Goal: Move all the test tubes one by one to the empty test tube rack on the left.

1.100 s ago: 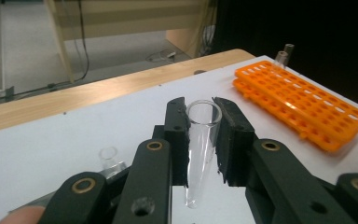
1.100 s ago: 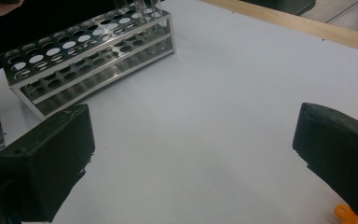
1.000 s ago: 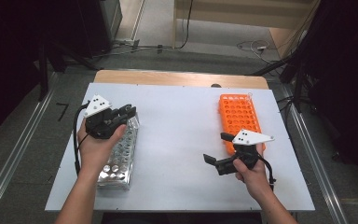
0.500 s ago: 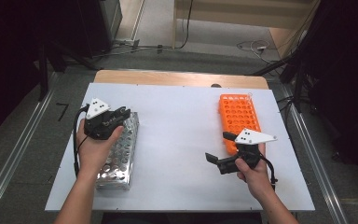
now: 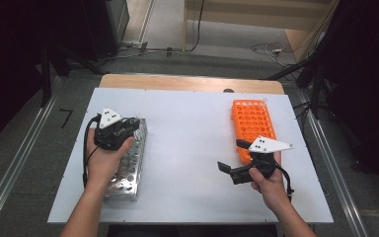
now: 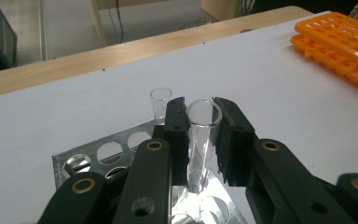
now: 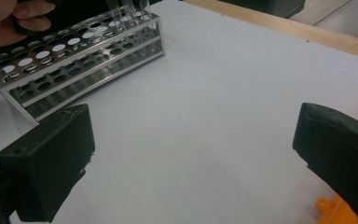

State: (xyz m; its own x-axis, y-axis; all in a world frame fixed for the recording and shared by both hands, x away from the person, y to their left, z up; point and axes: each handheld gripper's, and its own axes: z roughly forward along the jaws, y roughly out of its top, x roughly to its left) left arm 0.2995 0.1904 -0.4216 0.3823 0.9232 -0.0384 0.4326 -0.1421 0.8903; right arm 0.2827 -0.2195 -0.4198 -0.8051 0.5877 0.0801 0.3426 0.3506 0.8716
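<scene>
The left gripper (image 6: 200,135) has its two black jaws clamped on a clear glass test tube (image 6: 201,140), one pad on each side of the wall just under the open rim, and the tube's long axis runs nearly upright — tilted a little, mouth toward the camera's top, foot down in a round hole of the shiny perforated metal rack (image 6: 98,156). That is the relation the coming move turns on: the tube stands in line with the hole beneath it, its lower end already at or inside the top plate, so what remains, as I judge it, is a straight descent along the tube's own axis and then a release. A second clear tube (image 6: 160,105) stands just beyond the left pad, near enough that a sideways drift could knock it. In the high view the left gripper (image 5: 120,132) sits over the far end of the metal rack (image 5: 128,168) at the table's left side, while the right gripper (image 5: 228,170) hangs well apart beside the orange plastic tube rack (image 5: 251,121), its jaws standing wide with only the white tabletop (image 7: 205,107) between them — it is the farther hand and has no part in this placement.
</scene>
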